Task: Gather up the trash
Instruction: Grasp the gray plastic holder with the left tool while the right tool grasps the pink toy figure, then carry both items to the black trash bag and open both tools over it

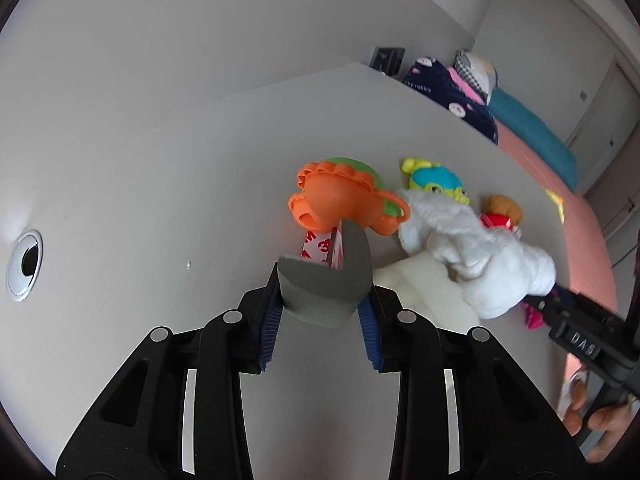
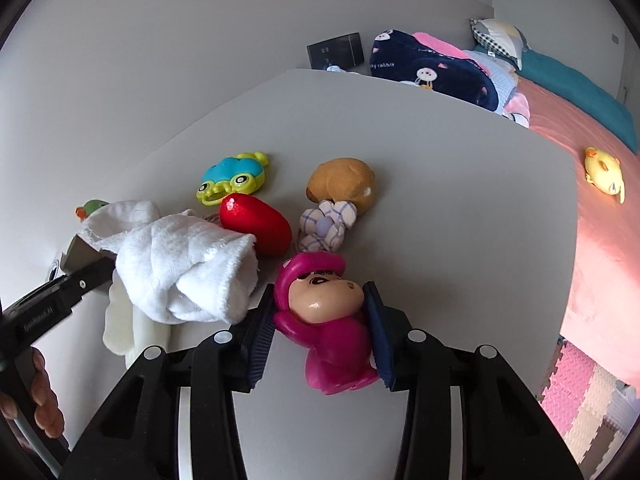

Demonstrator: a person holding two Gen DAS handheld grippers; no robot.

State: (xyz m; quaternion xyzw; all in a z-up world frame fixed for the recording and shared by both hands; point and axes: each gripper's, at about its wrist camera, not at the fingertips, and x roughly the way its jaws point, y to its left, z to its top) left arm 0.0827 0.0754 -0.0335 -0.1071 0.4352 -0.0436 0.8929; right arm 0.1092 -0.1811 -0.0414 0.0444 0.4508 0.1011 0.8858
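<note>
- Left wrist view: my left gripper (image 1: pixel 322 300) is clamped on a grey tape roll (image 1: pixel 326 280), its red-printed white liner poking out toward the orange toy (image 1: pixel 340 200). It's lifted just above the white desk (image 1: pixel 160 200).
- A white towel (image 1: pixel 472 252) drapes over my right gripper off to the right.
- Right wrist view: my right gripper (image 2: pixel 320 336) squeezes a magenta figurine (image 2: pixel 328 320), pads pressing both sides, near the desk's front edge.
- Beyond sit a red egg-shaped toy (image 2: pixel 256 224), a blue frog rattle (image 2: pixel 234 178) and a brown plush (image 2: pixel 344 182).
</note>
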